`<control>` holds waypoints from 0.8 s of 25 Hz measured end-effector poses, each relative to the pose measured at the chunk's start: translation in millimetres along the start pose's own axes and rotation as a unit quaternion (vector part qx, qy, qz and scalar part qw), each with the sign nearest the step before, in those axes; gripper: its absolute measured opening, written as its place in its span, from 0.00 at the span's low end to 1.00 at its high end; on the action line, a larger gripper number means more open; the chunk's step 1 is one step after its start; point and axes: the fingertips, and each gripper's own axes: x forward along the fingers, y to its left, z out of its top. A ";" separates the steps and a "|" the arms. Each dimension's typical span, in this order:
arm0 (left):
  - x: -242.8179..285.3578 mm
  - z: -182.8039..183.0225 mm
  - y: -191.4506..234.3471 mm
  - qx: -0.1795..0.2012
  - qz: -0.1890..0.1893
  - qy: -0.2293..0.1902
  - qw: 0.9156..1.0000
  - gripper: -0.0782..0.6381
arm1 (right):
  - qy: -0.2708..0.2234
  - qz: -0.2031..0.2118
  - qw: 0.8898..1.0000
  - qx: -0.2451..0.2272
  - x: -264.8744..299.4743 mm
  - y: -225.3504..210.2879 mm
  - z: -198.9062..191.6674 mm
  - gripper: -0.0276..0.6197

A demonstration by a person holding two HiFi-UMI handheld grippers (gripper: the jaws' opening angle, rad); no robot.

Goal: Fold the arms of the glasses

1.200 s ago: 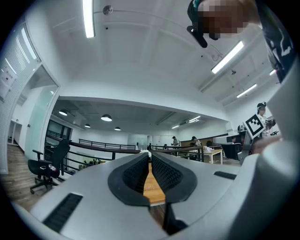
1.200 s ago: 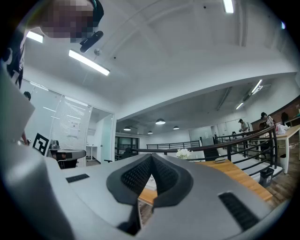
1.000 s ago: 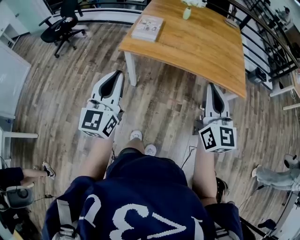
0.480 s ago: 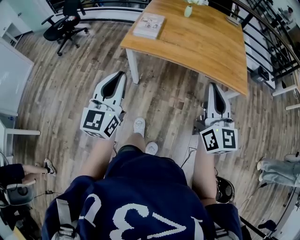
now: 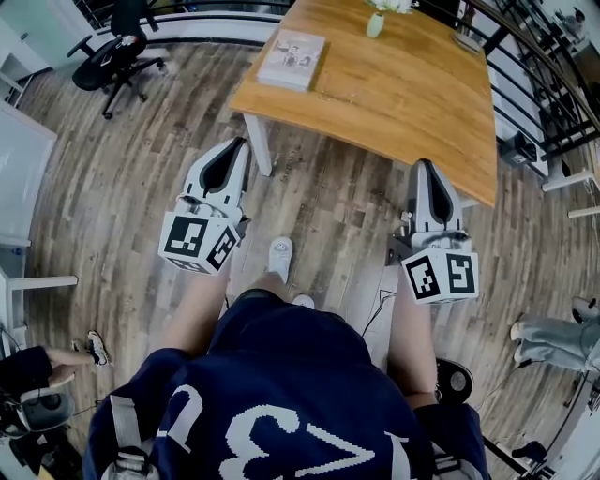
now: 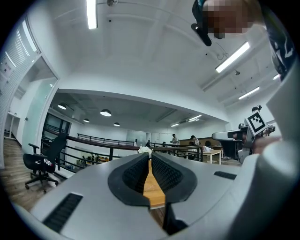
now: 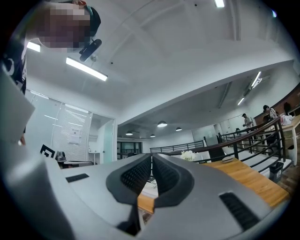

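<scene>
I cannot pick out the glasses with any certainty. The only candidate is a small dark thing (image 5: 466, 39) at the far right edge of the bench (image 5: 412, 103), too small to tell. Further left on the same wooden bench stands a pale vase (image 5: 375, 22) with white flowers. A book (image 5: 292, 58) lies flat at the bench's far left corner.

Both tools hang on the near side of the bench, over the plank floor (image 5: 141, 187), well apart from that dark thing. The left tool (image 5: 237, 147) points at the bench's left leg. Its own view (image 6: 150, 158) shows its ribbed pads brought together at the tips, with nothing between them. The right tool (image 5: 424, 169) sits just short of the bench's near right edge. Its jaws (image 7: 151, 158) are likewise closed on nothing.

A black office chair (image 5: 114, 52) stands far left.
</scene>
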 end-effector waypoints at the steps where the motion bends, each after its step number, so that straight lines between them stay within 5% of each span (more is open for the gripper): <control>1: 10.9 0.2 8.2 0.000 -0.002 -0.002 1.000 0.15 | -0.002 -0.001 1.000 -0.004 12.9 -2.1 0.9 0.09; 12: 118.0 1.3 85.5 -0.002 -0.051 -0.015 0.999 0.15 | -0.017 -0.048 0.999 -0.013 122.7 -24.5 0.5 0.09; 20: 163.4 -29.7 110.8 -0.024 -0.058 0.011 0.998 0.15 | 0.013 -0.071 0.997 -0.004 162.6 -50.3 -23.7 0.09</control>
